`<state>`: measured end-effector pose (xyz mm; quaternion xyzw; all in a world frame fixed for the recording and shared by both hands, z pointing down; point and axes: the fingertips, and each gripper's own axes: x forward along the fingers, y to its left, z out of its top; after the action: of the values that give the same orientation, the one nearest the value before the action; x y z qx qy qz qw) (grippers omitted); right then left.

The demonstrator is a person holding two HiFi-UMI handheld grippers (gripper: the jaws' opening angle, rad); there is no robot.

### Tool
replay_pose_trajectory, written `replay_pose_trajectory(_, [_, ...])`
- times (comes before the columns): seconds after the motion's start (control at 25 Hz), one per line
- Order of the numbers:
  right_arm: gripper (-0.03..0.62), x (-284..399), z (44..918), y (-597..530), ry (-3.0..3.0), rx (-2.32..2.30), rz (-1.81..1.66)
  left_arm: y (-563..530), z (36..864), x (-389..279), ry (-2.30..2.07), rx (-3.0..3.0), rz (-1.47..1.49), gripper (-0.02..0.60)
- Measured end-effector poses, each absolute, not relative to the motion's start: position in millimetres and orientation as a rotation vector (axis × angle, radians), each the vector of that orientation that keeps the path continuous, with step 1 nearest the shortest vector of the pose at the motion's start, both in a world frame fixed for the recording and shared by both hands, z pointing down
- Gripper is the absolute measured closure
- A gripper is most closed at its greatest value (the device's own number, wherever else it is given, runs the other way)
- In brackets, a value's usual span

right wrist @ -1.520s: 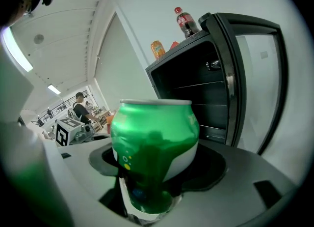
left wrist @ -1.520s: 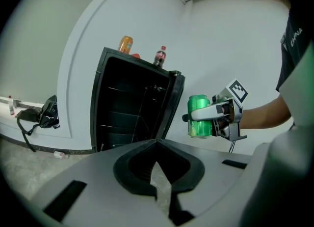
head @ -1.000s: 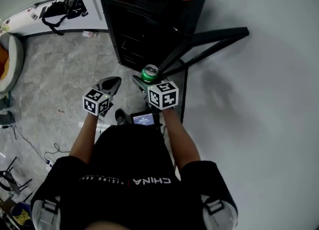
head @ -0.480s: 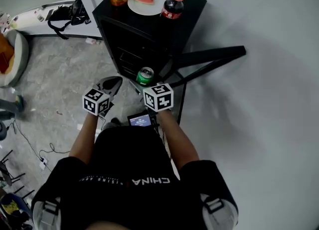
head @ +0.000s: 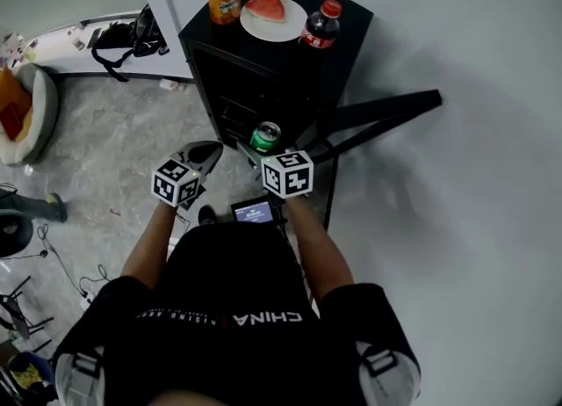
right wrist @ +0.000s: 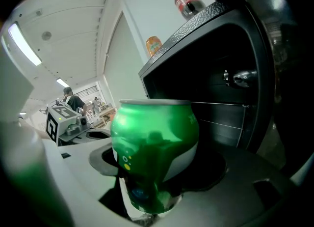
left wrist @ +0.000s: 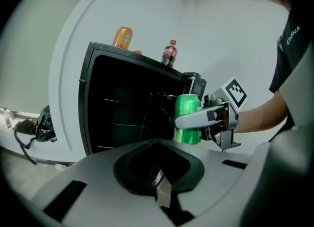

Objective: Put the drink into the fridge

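My R gripper (head: 263,144) is clamped on the green can (head: 265,134), upright, just in front of the open black fridge (head: 246,79). L gripper (head: 202,155) is pinched closed, empty, near it.

A staged test room, not a lived-in home: black mini fridge (head: 255,79) at twelve o'clock against bare white walls (left wrist: 147,10), loose cables (head: 63,262) across the marble-patterned floor (head: 114,149) at eight o'clock.
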<state>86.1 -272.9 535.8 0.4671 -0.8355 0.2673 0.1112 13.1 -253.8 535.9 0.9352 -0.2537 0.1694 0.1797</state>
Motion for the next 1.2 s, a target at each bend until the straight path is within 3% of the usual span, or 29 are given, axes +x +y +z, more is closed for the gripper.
replay_pose_trajectory(1.2, [0.250, 87, 542, -282, -2.415, 1.376, 0.779, -281, 535, 20, -0.681, 2.636, 0.438, 0.569])
